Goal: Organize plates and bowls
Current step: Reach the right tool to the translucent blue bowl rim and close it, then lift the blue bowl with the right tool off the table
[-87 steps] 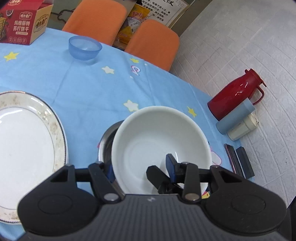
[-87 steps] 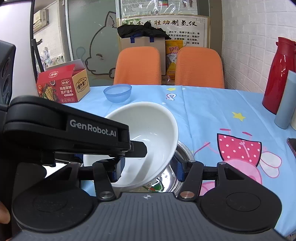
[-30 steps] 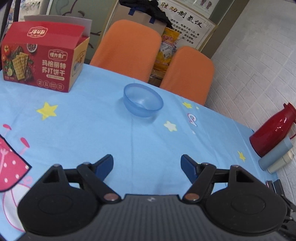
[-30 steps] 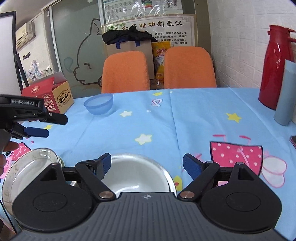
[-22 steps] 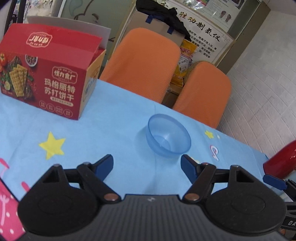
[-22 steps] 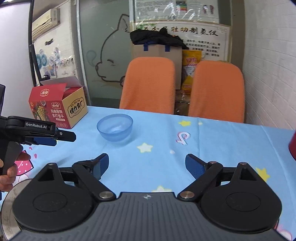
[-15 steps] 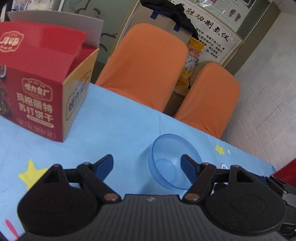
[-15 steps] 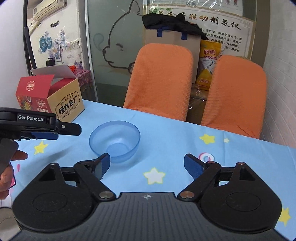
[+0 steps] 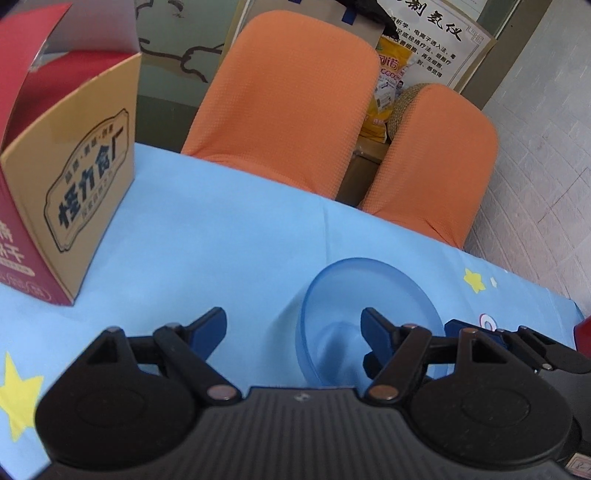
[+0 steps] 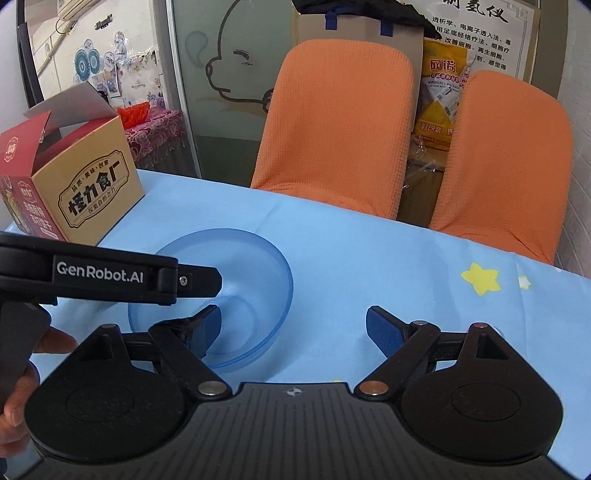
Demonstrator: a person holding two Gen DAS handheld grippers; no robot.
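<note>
On the tablecloth [image 10: 369, 258], one blue bowl [image 10: 243, 258] sits between two released hand-held grippers [image 9: 293, 325].

Two orange fabric-covered chair backs [image 10: 334, 122] stand side by side behind the worktop, which wears a light blue cloth printed with yellow stars [image 10: 369, 258]. Behind the chairs a frosted glass partition [image 10: 229, 74] carries a line-drawn cartoon animal (only its head shows). A white brick-patterned wall [image 9: 535, 147] runs along the right. A paper notice with black Chinese characters [image 10: 484, 29] hangs above.
</note>
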